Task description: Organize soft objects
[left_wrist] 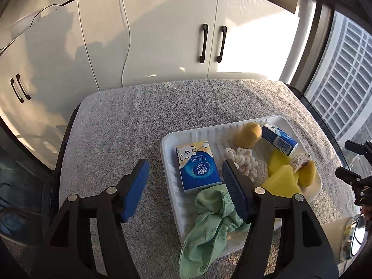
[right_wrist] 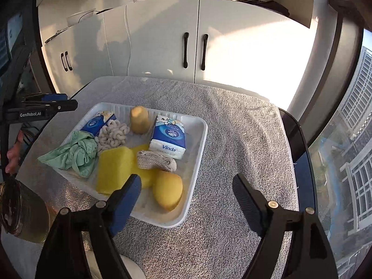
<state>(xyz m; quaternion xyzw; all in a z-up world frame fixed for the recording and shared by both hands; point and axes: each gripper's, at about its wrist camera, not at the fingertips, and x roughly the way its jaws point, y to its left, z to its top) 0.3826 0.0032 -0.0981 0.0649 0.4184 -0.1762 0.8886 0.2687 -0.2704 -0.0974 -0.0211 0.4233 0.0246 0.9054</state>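
Observation:
A white tray (left_wrist: 167,144) (right_wrist: 200,139) on the grey towel holds two blue tissue packs (left_wrist: 197,165) (right_wrist: 168,137), a green cloth (left_wrist: 209,220) (right_wrist: 74,151) draped over its rim, a white knotted rope (left_wrist: 241,160), yellow sponges (right_wrist: 114,167), a yellow lemon-shaped toy (right_wrist: 167,190), a tan rounded toy (right_wrist: 139,119) and a beige knitted piece (right_wrist: 155,160). My left gripper (left_wrist: 184,166) hangs open above the tray's left end, with nothing between its pads. My right gripper (right_wrist: 186,181) stands open over the tray's near right corner, also holding nothing.
The grey towel (left_wrist: 116,139) covers the whole table. White cabinets (left_wrist: 162,34) stand behind it and a window runs along the right. A glass jar (right_wrist: 21,209) sits near the table's front edge. A person's hand (right_wrist: 12,155) shows at the left.

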